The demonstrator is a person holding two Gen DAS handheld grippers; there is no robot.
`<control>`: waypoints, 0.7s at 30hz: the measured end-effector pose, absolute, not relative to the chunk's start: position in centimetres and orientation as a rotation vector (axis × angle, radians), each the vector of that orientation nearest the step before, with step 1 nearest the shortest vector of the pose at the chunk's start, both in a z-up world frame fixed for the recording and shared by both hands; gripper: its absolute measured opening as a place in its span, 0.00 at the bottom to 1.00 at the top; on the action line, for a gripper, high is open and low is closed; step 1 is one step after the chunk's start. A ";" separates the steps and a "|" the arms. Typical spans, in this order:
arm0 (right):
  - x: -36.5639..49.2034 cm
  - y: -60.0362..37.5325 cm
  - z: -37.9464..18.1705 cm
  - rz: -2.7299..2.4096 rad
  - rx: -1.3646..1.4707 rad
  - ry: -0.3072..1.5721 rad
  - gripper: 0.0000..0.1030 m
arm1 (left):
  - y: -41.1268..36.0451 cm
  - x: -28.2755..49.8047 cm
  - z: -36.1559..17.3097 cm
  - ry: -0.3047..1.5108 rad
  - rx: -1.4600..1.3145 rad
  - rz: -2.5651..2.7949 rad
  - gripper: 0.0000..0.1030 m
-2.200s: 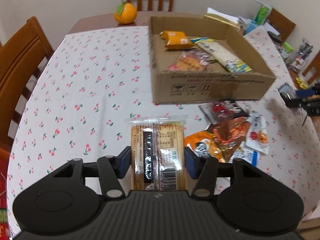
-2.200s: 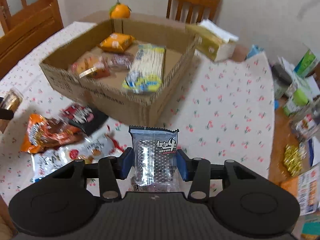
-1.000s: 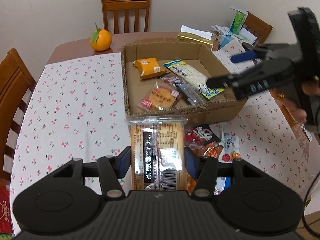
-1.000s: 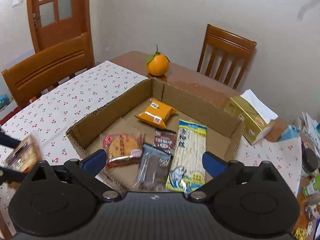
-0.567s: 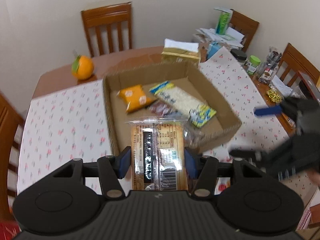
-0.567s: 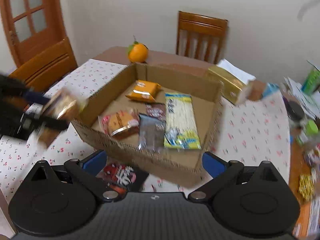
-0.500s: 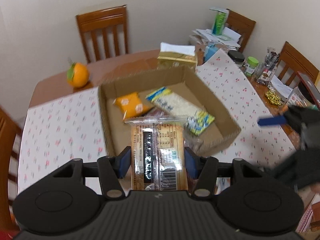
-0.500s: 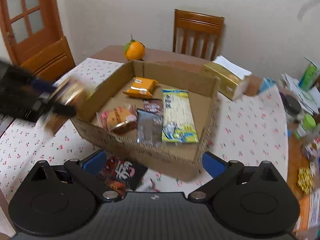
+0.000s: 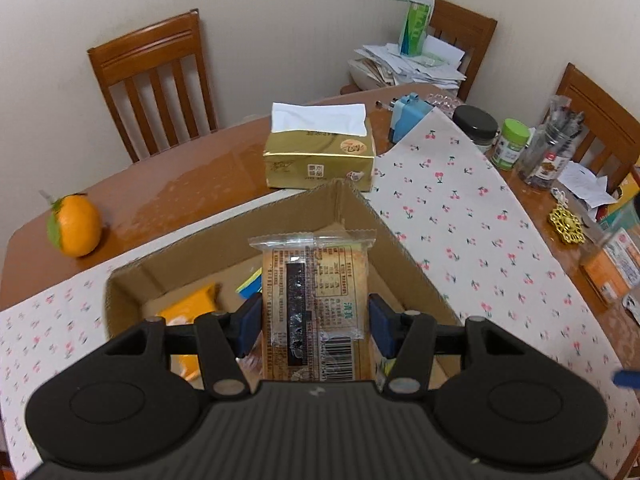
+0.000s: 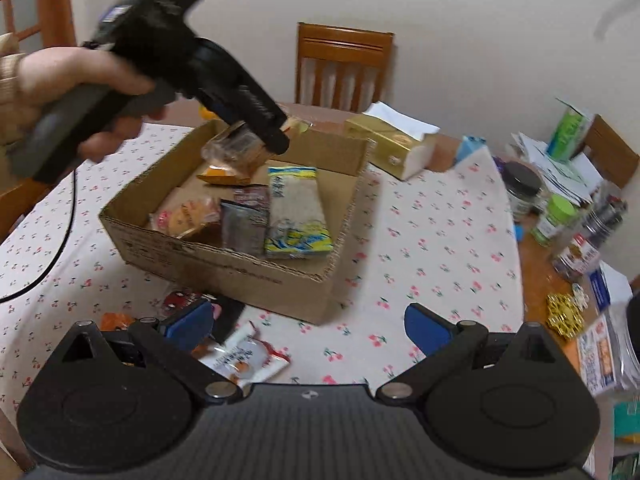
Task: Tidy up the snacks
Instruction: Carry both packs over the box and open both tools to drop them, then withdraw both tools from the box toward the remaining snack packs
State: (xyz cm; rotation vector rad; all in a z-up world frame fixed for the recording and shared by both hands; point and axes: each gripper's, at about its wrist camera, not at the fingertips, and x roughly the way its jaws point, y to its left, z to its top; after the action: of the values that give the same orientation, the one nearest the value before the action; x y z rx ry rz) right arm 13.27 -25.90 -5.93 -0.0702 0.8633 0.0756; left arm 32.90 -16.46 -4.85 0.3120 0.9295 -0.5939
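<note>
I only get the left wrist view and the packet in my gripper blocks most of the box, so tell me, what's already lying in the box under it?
Observer: In the right wrist view the cardboard box holds a long yellow and blue noodle packet, lying flat along its right side.
Operator: Anything left of that?
Observer: A dark silvery packet lies beside it, touching it, and a round biscuit packet lies further left.
Operator: Where is my packet relative to the box?
Observer: The left gripper holds the clear-wrapped cake packet above the box's far end, over the orange packet.
Operator: And the right gripper?
Observer: The right gripper is open and empty, above loose snacks on the tablecloth.
</note>
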 end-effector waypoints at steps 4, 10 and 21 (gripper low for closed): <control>12.7 -26.9 -6.1 0.028 -0.053 0.875 1.00 | -18.2 34.9 -6.1 0.957 0.305 -0.593 0.53; 12.1 -27.8 -6.3 -0.016 -0.033 0.889 1.00 | -19.0 36.0 -5.8 0.913 0.264 -0.573 0.77; 11.9 -26.4 -6.1 0.019 -0.086 0.882 1.00 | -14.6 30.5 -0.5 0.778 0.279 -0.542 0.90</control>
State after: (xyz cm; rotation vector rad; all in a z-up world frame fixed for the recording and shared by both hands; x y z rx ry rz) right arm 11.95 -26.41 -6.06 -0.0859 0.8823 0.0189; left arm 30.54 -14.65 -0.51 0.2788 0.7778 -0.5423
